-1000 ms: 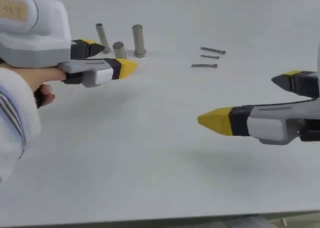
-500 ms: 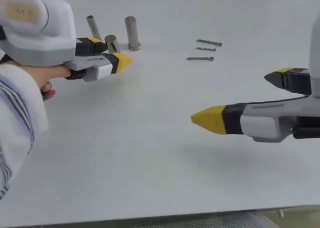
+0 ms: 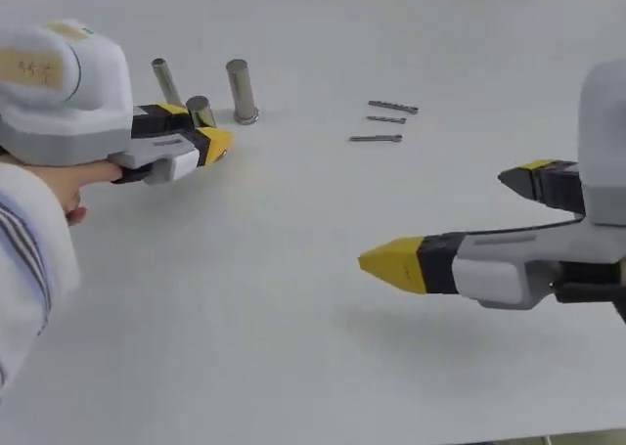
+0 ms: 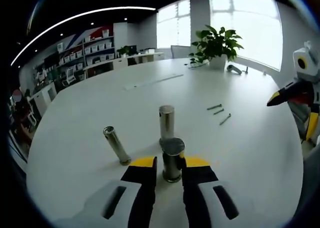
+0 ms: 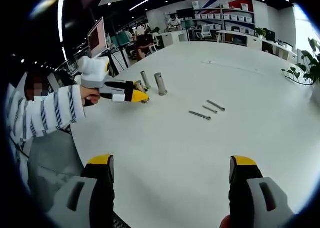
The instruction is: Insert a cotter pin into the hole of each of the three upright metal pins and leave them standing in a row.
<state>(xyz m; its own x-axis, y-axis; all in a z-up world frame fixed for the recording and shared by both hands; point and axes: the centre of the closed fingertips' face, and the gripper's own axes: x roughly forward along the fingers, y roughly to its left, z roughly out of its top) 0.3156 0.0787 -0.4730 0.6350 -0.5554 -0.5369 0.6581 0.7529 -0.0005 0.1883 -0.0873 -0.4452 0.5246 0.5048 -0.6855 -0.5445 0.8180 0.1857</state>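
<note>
Straddling the nearest metal pin [image 4: 172,155], the left gripper [image 4: 170,163] is holding its fingers narrow, contact unclear. An off-centre squeeze could be knocking it into the two other pins [image 4: 166,122] standing just behind. The right gripper [image 5: 171,162] is hovering wide open, well apart from three cotter pins [image 3: 383,120] lying on the surface [image 3: 293,269].

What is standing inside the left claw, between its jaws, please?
A short metal pin stands upright inside the left claw, between its jaws. The jaws cover its lower sides, so whether they touch it cannot be seen.
</note>
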